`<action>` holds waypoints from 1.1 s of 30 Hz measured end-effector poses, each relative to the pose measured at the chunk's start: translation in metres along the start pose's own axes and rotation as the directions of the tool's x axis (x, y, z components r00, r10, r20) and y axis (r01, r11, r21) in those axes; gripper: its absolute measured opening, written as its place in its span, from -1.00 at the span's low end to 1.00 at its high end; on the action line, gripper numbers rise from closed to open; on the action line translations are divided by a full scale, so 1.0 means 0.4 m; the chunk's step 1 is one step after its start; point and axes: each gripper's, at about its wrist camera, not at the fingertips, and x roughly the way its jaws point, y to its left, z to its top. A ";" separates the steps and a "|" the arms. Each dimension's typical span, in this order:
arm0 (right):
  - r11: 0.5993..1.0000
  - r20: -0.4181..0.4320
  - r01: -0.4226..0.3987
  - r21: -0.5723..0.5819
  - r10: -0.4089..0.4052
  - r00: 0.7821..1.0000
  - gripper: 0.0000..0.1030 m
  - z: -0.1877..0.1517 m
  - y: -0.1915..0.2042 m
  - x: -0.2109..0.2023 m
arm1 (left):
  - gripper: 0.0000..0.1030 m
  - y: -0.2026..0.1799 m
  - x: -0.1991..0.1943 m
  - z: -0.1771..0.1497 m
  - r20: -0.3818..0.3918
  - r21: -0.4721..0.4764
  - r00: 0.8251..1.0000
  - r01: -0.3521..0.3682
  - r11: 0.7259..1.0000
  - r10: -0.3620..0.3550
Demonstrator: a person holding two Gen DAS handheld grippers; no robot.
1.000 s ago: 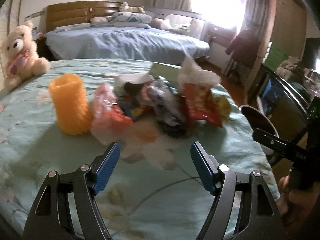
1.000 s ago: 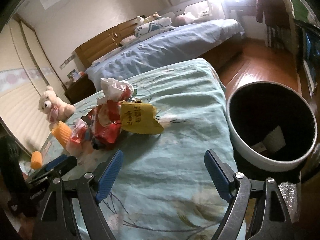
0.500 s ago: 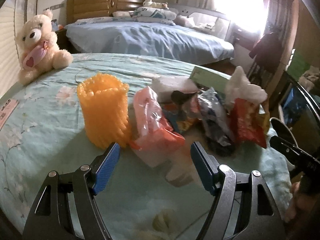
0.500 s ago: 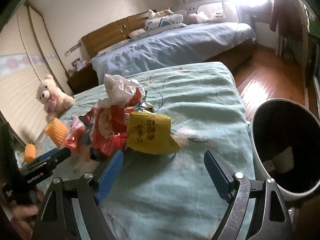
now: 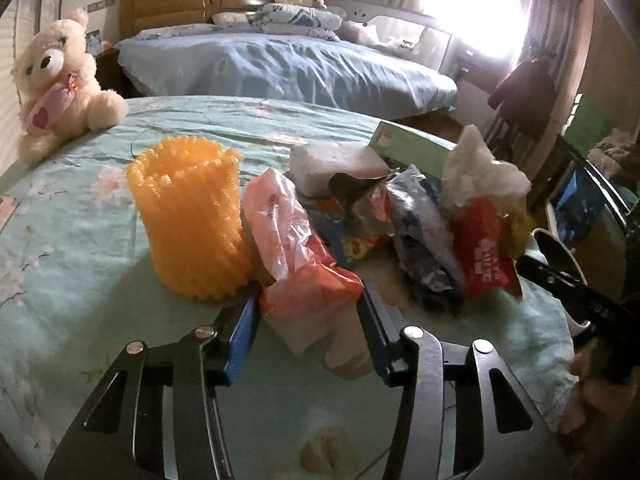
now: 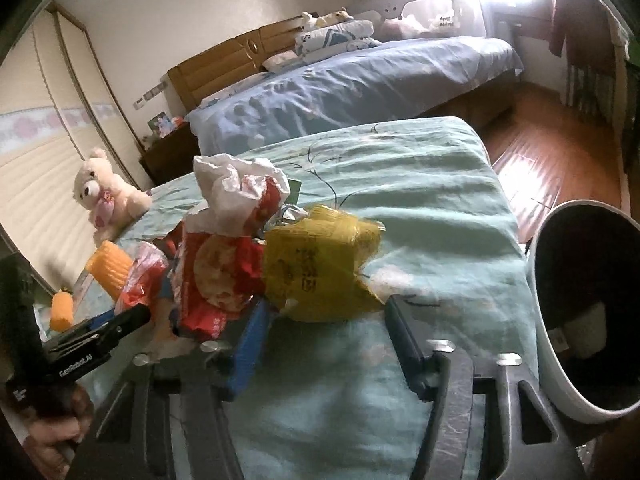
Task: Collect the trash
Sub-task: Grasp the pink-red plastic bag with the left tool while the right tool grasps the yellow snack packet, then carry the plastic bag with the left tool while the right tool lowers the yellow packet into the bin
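A heap of trash lies on the green bedspread point(image 5: 72, 216). In the left wrist view my left gripper point(image 5: 310, 312) is open, its jaws on either side of an orange-pink plastic bag point(image 5: 296, 256) at the heap's near edge. Beside it stand an orange foam net point(image 5: 188, 216), a white block point(image 5: 336, 164), a blue-grey wrapper point(image 5: 424, 232) and a red wrapper point(image 5: 484, 256). In the right wrist view my right gripper point(image 6: 326, 320) is open, straddling a yellow bag point(image 6: 320, 268); the red wrapper point(image 6: 216, 276) lies to its left. The white bin point(image 6: 588, 312) stands at the right.
A teddy bear point(image 5: 56, 80) sits at the bed's far left. A second bed with blue covers point(image 5: 280, 68) lies behind. A green box point(image 5: 412, 148) lies behind the heap. Wooden floor point(image 6: 552, 152) runs past the bed's right edge. A second orange net point(image 6: 62, 310) lies far left.
Both grippers have moved forward to the heap. The left jaws now flank the orange-pink bag and the right jaws flank the yellow bag; both jaw gaps have narrowed.
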 end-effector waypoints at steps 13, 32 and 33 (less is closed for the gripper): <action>0.997 0.032 -0.040 0.064 0.038 0.999 0.05 -0.005 -0.017 -0.056 | -0.15 -0.036 -0.125 -0.048 0.082 0.028 0.993 0.084 0.996 -0.086; 1.000 0.009 0.006 0.013 -0.006 1.000 -0.94 0.003 0.012 -0.012 | -0.15 -0.106 -0.175 -0.072 0.091 0.102 0.978 0.178 0.979 -0.187; 1.000 0.014 0.002 0.017 -0.003 1.000 -0.94 0.000 0.007 -0.025 | -0.15 -0.116 -0.175 -0.074 0.089 0.111 0.976 0.189 0.976 -0.199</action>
